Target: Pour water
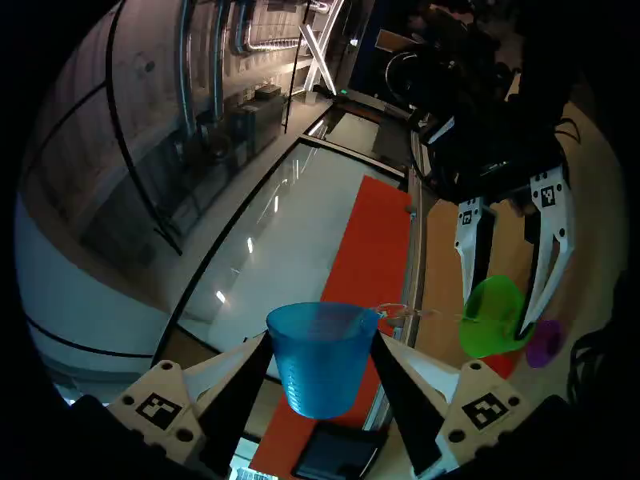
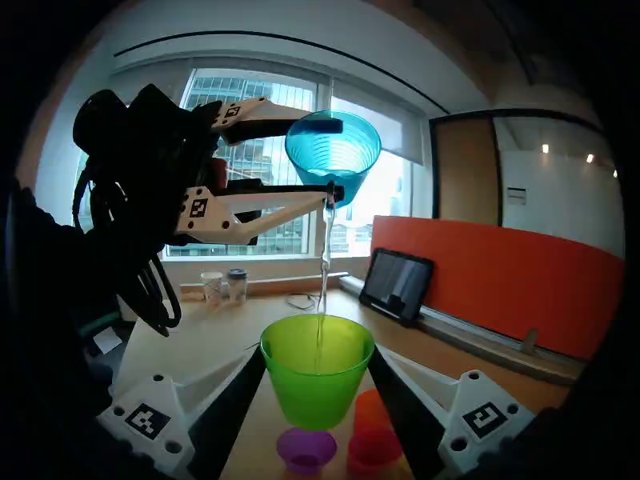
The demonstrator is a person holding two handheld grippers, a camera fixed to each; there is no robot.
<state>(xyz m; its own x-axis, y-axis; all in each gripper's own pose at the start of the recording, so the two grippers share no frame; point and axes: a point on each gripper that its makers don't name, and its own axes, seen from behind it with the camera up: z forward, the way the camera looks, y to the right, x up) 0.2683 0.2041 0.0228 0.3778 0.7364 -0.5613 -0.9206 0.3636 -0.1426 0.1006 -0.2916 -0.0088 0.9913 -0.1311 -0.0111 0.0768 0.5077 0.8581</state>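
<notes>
Right gripper view: left tongs [image 2: 340,158] hold blue cup [image 2: 332,148] tilted above green cup [image 2: 318,376]; right tongs [image 2: 318,356] hold green cup.
Risk: steeper tilt could overshoot green rim, wetting surface [image 2: 232,332].

Before me a wooden table [image 2: 208,332], a dark tablet [image 2: 396,284] leaning near an orange partition [image 2: 512,272], a small purple cup [image 2: 306,448] just beside an orange cup [image 2: 370,436], behind I see a big window [image 2: 256,112].

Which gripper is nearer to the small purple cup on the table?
Right. The right gripper, shut on the green cup, is close above the purple cup; the left gripper, shut on the blue cup, is higher and farther off.
</notes>
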